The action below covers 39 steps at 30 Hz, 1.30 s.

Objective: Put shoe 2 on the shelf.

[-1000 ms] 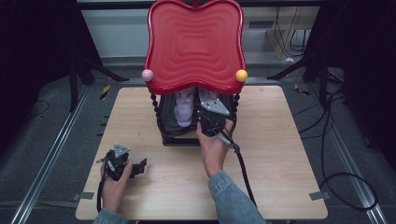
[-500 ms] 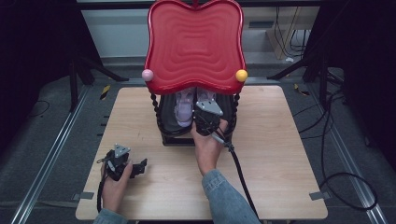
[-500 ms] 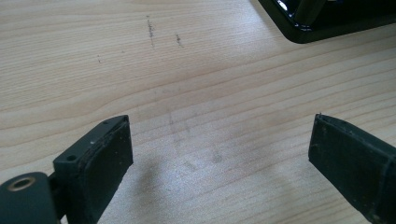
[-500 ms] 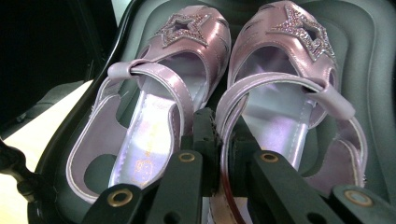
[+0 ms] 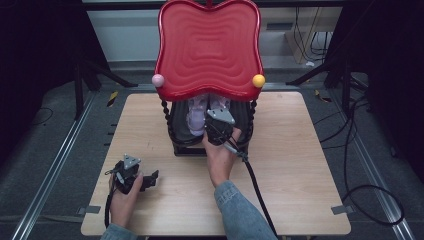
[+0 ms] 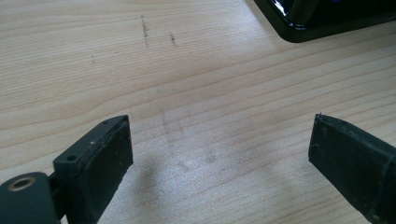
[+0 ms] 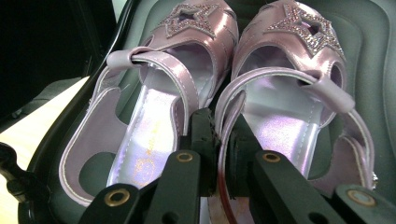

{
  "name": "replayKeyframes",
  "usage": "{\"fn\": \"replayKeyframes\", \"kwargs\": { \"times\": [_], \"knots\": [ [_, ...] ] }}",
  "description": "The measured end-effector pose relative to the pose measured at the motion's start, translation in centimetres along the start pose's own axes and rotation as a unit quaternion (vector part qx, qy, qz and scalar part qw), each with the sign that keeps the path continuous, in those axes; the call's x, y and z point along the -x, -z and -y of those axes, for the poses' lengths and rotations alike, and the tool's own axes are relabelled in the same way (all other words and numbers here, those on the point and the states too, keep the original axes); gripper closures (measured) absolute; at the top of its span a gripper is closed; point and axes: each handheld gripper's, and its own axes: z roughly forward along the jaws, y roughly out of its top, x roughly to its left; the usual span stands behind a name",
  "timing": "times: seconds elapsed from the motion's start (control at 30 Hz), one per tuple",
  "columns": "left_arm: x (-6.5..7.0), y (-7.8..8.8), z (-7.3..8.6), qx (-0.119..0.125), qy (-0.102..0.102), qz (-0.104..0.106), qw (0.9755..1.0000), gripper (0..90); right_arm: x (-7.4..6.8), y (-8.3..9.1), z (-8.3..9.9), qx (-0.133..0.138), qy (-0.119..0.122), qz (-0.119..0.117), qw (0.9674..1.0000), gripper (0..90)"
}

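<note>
My claw point(image 7: 223, 140) pinches the inner edge of the right-hand lilac sandal point(image 7: 289, 93), jaws closed on its side strap. Its twin point(image 7: 159, 93) lies just beside it, both star-studded, inside a dark green tray point(image 7: 373, 56).

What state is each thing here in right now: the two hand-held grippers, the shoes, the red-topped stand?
Right gripper: fingers shut on the right sandal's inner heel edge.
Right sandal: upright in the tray, strap fastened.
Left sandal: beside it, upright, not gripped.
Left gripper: fingers open, nothing between them, over bare table.
Red-topped stand: upright, sandals under the top.
</note>
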Motion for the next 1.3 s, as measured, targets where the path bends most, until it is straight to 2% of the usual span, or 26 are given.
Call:
{"fn": "replayKeyframes", "kwargs": {
  "times": [0.2,0.47,0.57,0.83,0.87,0.97,1.0,1.03,1.3],
  "knots": [
    [0.1,0.0,0.0,-0.001,0.0,0.002,1.0,5.7,-0.1,-0.1,0.2,-0.001,0.004,0.002,1.0,82.5],
    [0.1,0.0,0.0,0.0,0.001,0.003,1.0,5.7,0.2,0.2,0.3,-0.005,0.004,-0.004,1.0,75.1],
    [0.1,0.0,0.0,0.0,0.001,0.003,1.0,5.8,0.4,0.6,0.5,-0.007,0.01,-0.006,0.9999,70.6],
    [0.1,0.1,0.0,0.001,0.002,0.002,1.0,5.8,0.2,1.6,0.5,-0.007,0.018,-0.013,0.9997,67.2],
    [0.1,0.1,0.0,0.001,0.002,0.001,1.0,5.7,0.1,1.8,0.5,-0.006,0.021,-0.013,0.9997,67.6],
    [0.1,0.1,0.0,0.001,0.002,0.001,1.0,5.7,0.0,2.0,0.4,-0.005,0.021,-0.018,0.9996,76.7],
    [0.1,0.1,0.0,0.001,0.002,0.001,1.0,5.7,0.0,2.0,0.4,-0.005,0.021,-0.018,0.9996,76.7],
    [0.2,0.1,0.0,0.001,0.0,0.002,1.0,5.7,0.1,2.0,0.3,-0.005,0.021,-0.023,0.9995,83.5],
    [0.2,0.1,0.0,0.001,0.001,0.002,1.0,5.7,0.0,1.5,-0.1,-0.009,0.015,-0.031,0.9994,86.1]
  ]
}}
